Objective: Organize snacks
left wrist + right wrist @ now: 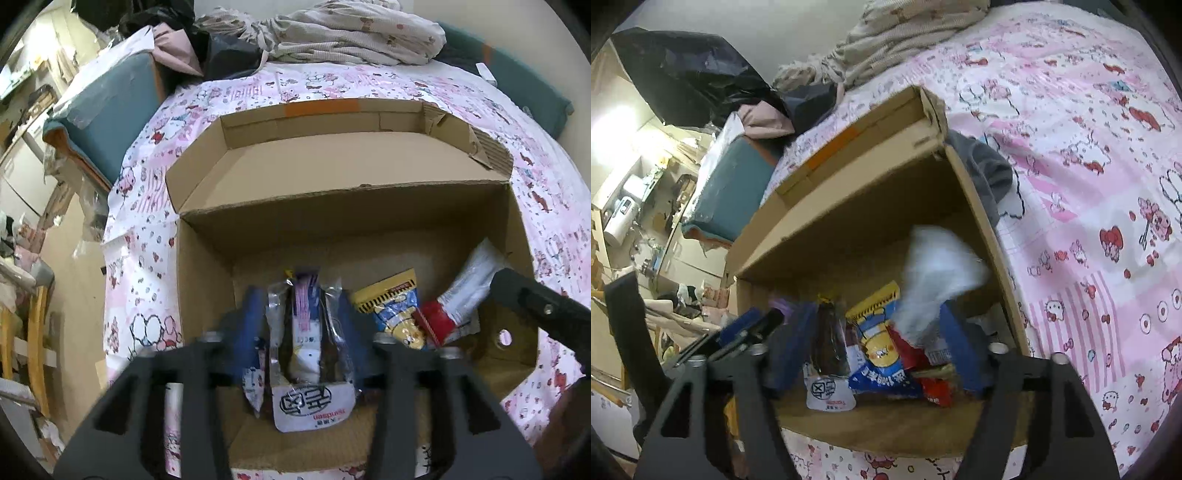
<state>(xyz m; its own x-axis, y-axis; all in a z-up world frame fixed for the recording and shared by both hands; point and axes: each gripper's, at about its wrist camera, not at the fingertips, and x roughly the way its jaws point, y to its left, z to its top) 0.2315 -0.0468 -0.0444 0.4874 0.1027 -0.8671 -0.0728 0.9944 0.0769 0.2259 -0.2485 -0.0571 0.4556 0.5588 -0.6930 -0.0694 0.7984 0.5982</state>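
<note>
An open cardboard box point(207, 280) lies on the pink patterned bed. My left gripper point(301, 325) is inside it, its blue fingers shut on a clear and white snack packet point(306, 350) with a white label end. Beside it lie a yellow and blue snack bag point(397, 314) and a red and white packet point(454, 306). In the right wrist view my right gripper point(875, 347) hangs open over the box point(982, 229), its blue fingers astride the yellow and blue bag point(882, 350) and a blurred white packet point(934, 273). The left gripper's packet point(829, 354) shows at the left.
The box's flaps point(332, 158) stand open at the far side. A pile of bedding point(351, 29) and black bags point(701, 74) sit at the head of the bed. A teal cushioned chair point(107, 118) stands left of the bed. A grey cloth point(986, 166) lies by the box's right wall.
</note>
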